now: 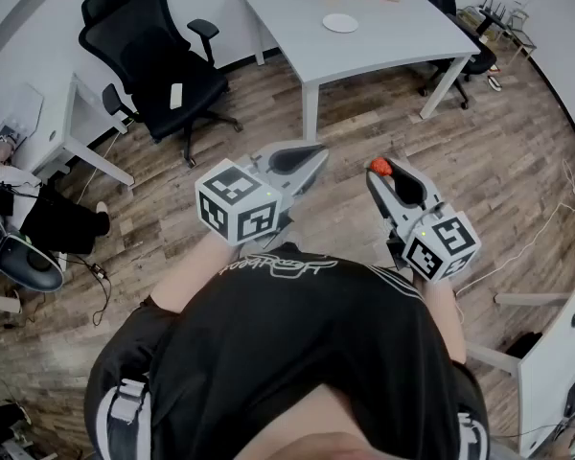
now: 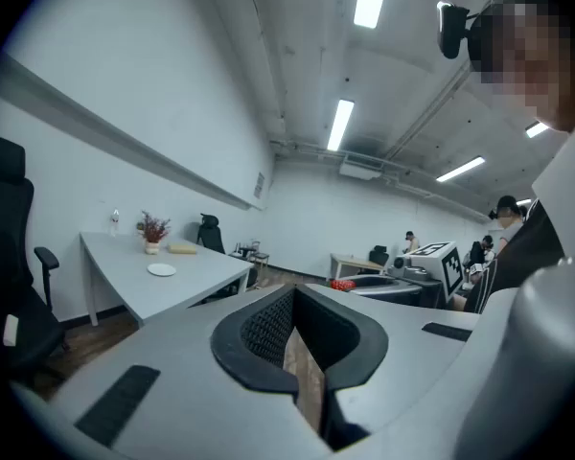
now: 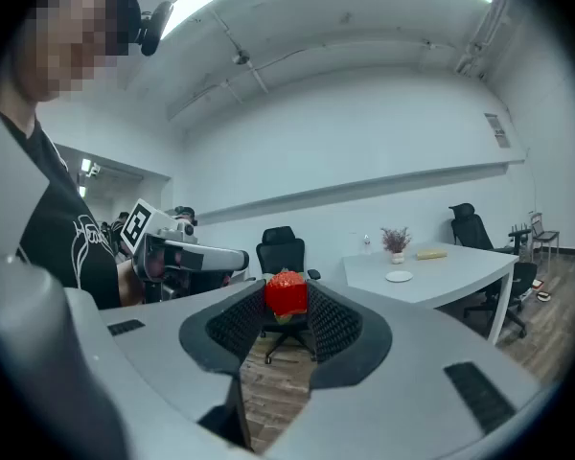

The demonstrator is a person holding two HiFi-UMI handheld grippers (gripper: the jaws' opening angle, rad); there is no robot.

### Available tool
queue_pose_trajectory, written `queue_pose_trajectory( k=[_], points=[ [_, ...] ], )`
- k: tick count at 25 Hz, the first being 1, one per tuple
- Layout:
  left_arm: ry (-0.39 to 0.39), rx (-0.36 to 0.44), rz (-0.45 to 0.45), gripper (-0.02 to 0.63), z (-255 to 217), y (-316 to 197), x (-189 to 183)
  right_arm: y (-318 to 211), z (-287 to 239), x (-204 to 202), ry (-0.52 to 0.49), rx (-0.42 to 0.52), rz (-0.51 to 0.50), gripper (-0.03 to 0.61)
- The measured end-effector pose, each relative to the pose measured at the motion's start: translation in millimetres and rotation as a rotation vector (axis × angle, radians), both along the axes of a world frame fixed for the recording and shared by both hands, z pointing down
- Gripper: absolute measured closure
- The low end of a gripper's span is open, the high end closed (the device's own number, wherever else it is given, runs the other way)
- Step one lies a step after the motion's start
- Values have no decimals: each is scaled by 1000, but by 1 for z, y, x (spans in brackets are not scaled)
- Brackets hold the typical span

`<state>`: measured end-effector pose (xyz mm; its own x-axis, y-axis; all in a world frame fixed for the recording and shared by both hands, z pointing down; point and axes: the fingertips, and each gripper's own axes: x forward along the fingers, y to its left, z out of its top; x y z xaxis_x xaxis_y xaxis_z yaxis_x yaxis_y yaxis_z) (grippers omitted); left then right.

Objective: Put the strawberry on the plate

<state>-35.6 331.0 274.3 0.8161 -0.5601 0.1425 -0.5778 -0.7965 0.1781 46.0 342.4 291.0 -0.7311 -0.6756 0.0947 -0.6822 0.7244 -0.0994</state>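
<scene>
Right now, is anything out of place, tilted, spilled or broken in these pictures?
Nothing stands out. The strawberry sits gripped between the jaws of the right gripper, and the plate lies flat and empty on the grey table. No spill or damage shows.

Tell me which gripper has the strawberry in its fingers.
The right gripper: the red strawberry is pinched between its fingers. The left gripper has its fingers closed together on nothing.

txt/labels: none legible | shirt [image 1: 307,372] chest print, head view: cursive, upside-down, too blurry to read
</scene>
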Motion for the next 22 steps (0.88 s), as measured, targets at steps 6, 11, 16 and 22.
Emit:
queue_pose_trajectory(
  k=[6,11,16,22],
  points=[
    [-9,-3,14,607,0,16,8,18,-6,1,9,13,-2,448],
    [-9,-8,19,607,3,26,15,29,-3,9,-1,4,9,448],
    [-9,-23,31,607,9,34,22,41,-2,12,-9,-1,-7,448],
    [-3,-52,41,607,20,28,25,39,8,14,23,-3,13,448]
  ],
)
